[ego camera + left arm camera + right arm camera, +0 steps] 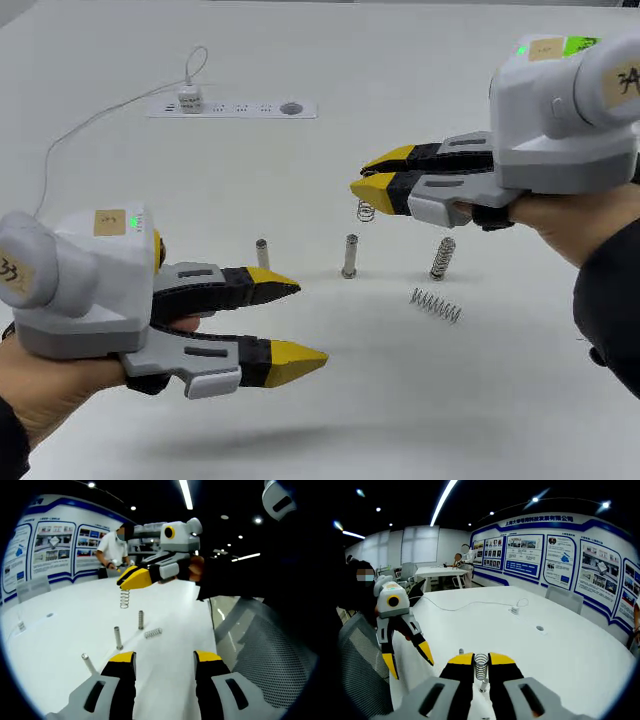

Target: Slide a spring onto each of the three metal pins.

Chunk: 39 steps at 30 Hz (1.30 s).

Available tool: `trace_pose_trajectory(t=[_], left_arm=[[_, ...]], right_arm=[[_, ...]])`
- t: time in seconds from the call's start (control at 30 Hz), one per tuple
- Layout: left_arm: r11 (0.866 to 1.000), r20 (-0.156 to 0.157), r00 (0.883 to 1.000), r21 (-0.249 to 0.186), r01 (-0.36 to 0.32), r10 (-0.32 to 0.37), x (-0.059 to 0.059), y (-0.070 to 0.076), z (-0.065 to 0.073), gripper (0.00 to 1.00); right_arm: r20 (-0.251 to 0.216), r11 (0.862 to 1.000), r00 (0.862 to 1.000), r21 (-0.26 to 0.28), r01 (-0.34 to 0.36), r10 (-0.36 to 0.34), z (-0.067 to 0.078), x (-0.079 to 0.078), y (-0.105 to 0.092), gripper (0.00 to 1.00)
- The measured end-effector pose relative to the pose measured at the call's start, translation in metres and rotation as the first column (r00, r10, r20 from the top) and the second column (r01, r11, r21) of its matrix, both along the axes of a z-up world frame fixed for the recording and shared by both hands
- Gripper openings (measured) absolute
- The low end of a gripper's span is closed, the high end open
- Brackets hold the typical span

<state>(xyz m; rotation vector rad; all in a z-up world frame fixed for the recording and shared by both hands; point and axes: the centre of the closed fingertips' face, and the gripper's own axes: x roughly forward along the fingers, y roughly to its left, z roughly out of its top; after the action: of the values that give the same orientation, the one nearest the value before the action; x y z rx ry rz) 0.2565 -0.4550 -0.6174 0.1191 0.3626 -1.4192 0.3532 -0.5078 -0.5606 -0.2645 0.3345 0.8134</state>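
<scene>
step: second spring, the rightmost short metal pin [443, 258] is already sleeved
right gripper [362, 178]: pinching a small steel coil spring [366, 211] in mid-air
left gripper [310, 320]: wide, empty
next: centre it over the bare middle pin [350, 256], probably, then lower straight

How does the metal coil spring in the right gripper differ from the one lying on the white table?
Pose: the gripped metal coil spring hangs upright; the loose metal coil spring lies on its side on the white table. State: the right gripper pinches the gripped spring's top; the loose spring is held by nothing. Both are bare silvery wire coils.
</scene>
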Motion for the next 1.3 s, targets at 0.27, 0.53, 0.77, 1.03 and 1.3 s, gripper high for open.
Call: trace_pose_trajectory(t=[0.27, 0.53, 0.77, 1.03, 1.3], left_arm=[[0.997, -0.021, 0.997, -0.023, -0.079, 0.078, 0.006, 0.020, 0.001, 0.54], [0.990, -0.033, 0.991, -0.042, -0.132, 0.131, 0.008, 0.030, 0.003, 0.57], [0.988, -0.037, 0.989, -0.045, -0.145, 0.144, 0.008, 0.030, 0.003, 0.58], [0.987, -0.039, 0.988, -0.045, -0.154, 0.152, 0.009, 0.031, 0.002, 0.58], [0.987, -0.041, 0.987, -0.044, -0.157, 0.155, 0.010, 0.031, 0.001, 0.58]], right_arm=[[-0.036, 1.000, 0.999, -0.003, 0.021, -0.022, -0.019, 0.012, 0.001, 0.11], [-0.063, 0.999, 0.998, -0.015, 0.030, -0.031, -0.036, 0.015, 0.003, 0.11], [-0.071, 0.999, 0.997, -0.013, 0.040, -0.040, -0.042, 0.018, 0.004, 0.11], [-0.084, 0.999, 0.995, 0.004, 0.049, -0.049, -0.049, 0.018, 0.003, 0.11], [-0.096, 0.998, 0.993, 0.013, 0.065, -0.064, -0.053, 0.019, 0.000, 0.12]])
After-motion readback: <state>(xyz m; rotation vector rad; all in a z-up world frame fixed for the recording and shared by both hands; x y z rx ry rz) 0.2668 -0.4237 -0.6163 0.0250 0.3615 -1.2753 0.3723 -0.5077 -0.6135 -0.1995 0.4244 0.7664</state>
